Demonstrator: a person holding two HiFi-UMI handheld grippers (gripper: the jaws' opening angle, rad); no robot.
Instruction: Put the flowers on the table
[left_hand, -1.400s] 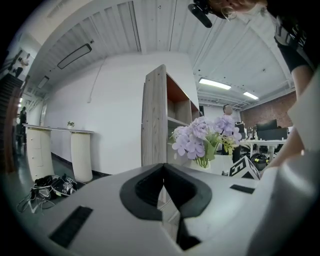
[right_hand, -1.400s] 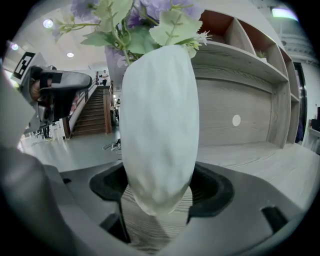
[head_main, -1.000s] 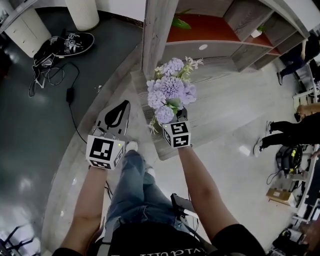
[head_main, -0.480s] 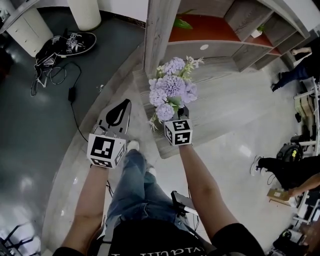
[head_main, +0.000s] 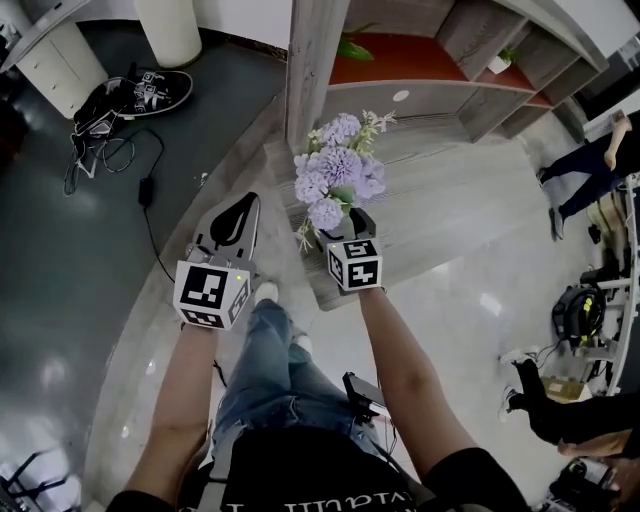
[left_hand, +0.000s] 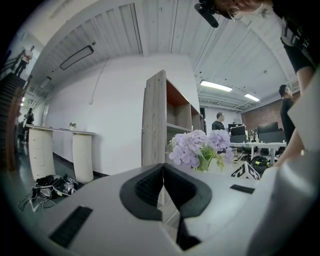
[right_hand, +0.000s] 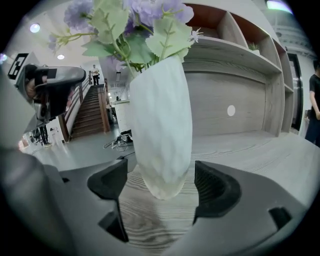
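A bunch of lilac flowers (head_main: 338, 180) with green leaves stands in a white ribbed vase (right_hand: 160, 130), its base resting on the pale wooden table (head_main: 440, 200). My right gripper (head_main: 348, 218) is around the vase's lower part. Its jaws are opening, and there is a gap between each pad and the vase in the right gripper view. From the head view the blooms hide most of the vase. My left gripper (head_main: 240, 215) is held to the left of the flowers, off the table's edge, shut with nothing in it. In the left gripper view the flowers (left_hand: 197, 147) show beyond its closed pads.
A wooden post (head_main: 315, 70) and a shelf unit with an orange back panel (head_main: 400, 60) rise behind the table. Bags and cables (head_main: 120, 100) lie on the dark floor at the left, beside white pillars (head_main: 170, 25). People (head_main: 590, 160) walk at the right.
The right gripper's jaws have spread slightly wider around the vase. The flowers and both hands stay almost where they were. People at the right have moved.
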